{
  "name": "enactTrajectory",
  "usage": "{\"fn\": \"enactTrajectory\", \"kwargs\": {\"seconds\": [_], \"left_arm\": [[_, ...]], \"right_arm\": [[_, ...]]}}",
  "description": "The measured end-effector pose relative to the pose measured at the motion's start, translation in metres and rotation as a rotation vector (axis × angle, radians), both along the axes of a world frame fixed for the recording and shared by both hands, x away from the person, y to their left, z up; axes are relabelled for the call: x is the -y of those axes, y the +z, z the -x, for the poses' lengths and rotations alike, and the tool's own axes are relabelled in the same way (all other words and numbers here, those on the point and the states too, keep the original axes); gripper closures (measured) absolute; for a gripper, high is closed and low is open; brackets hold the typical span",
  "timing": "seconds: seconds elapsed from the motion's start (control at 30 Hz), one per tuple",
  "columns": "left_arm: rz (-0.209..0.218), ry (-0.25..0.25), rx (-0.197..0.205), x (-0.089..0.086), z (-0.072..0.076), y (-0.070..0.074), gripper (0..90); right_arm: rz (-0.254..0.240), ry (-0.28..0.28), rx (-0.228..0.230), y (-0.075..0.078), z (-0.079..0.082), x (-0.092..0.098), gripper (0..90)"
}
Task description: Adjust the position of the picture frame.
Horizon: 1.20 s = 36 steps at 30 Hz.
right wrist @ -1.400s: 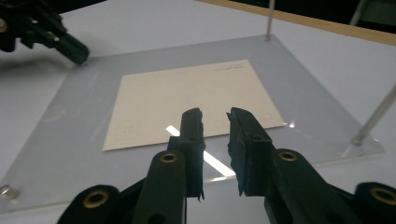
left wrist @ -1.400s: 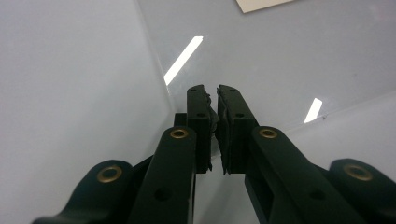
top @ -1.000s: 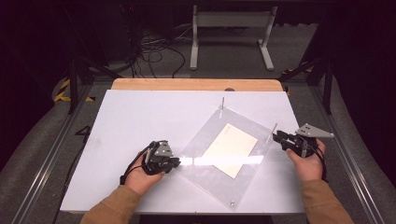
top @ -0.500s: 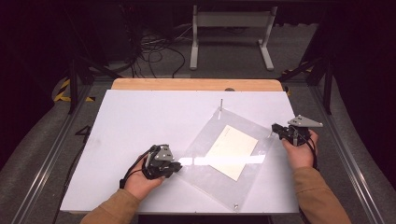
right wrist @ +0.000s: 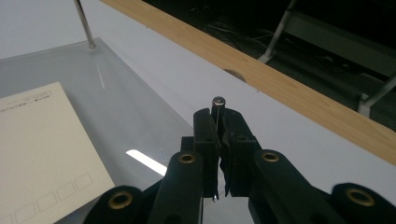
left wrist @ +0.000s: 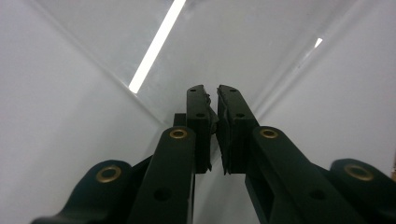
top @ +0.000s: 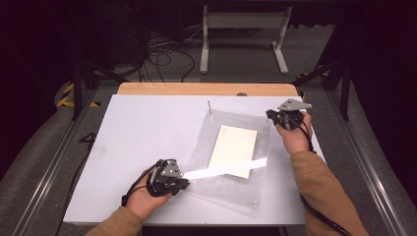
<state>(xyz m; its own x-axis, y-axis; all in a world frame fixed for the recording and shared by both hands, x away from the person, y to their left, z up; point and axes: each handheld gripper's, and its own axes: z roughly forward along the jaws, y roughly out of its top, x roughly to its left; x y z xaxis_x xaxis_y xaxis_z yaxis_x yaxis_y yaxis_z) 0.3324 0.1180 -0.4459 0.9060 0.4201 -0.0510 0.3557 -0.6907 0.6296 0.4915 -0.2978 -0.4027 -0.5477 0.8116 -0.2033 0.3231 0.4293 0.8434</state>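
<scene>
In the lower left of the high view, the left gripper [top: 183, 183] has its black jaws pressed together on the near-left corner of a clear, glossy, stiff plastic sheet [top: 231, 189]. The sheet lies flat and skewed right of centre on the matte white table [top: 142, 132], with a bright streak of light across it. A cream rectangular paper card [top: 234, 149] with small printed boxes lies flat at the sheet's middle; whether it is over or under the sheet cannot be told. Farther up at the right, the right gripper [top: 270, 115] pinches a thin metal pin with a round head [right wrist: 217, 102] just beside the sheet's far-right corner. A second slim metal pin [top: 210, 106] stands upright at the far-left corner, before the table's pale wooden edge strip [top: 196, 89]. The step looks like pinning the sheet's corners; next, the held pin needs lining up upright with its corner hole while the left gripper steadies the sheet.
</scene>
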Motion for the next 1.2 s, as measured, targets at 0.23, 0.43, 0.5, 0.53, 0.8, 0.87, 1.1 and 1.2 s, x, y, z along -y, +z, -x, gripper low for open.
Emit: {"fn": "enactTrajectory", "kwargs": {"seconds": [0.23, 0.43, 0.5, 0.53, 0.8, 0.87, 1.1, 1.2], "left_arm": [[0.000, -0.022, -0.023, -0.001, 0.015, 0.000, 83.6], [0.002, -0.045, -0.027, 0.001, 0.018, 0.000, 83.7], [0.005, -0.050, -0.031, 0.002, 0.018, 0.000, 83.7], [0.012, -0.056, -0.035, 0.002, 0.018, 0.000, 83.7], [0.011, -0.077, -0.033, 0.004, 0.019, 0.000, 83.8], [0.002, -0.080, -0.032, 0.004, 0.019, 0.000, 83.8], [-0.001, -0.092, -0.039, 0.004, 0.024, 0.001, 83.9], [0.005, -0.098, -0.045, 0.003, 0.029, 0.001, 83.9]], "right_arm": [[-0.016, 0.058, -0.006, -0.009, -0.025, -0.031, 84.8], [-0.020, 0.052, -0.040, -0.023, -0.035, -0.041, 84.2], [-0.033, 0.047, -0.031, -0.027, -0.035, -0.040, 84.0], [-0.044, 0.049, -0.029, -0.027, -0.035, -0.039, 83.8], [-0.106, 0.059, -0.002, -0.020, -0.021, -0.030, 64.3], [-0.099, 0.073, 0.001, -0.019, -0.015, -0.027, 63.9], [-0.159, 0.111, -0.012, -0.019, 0.008, -0.017, 60.2], [-0.168, 0.165, -0.022, -0.023, 0.030, -0.013, 59.6]]}}
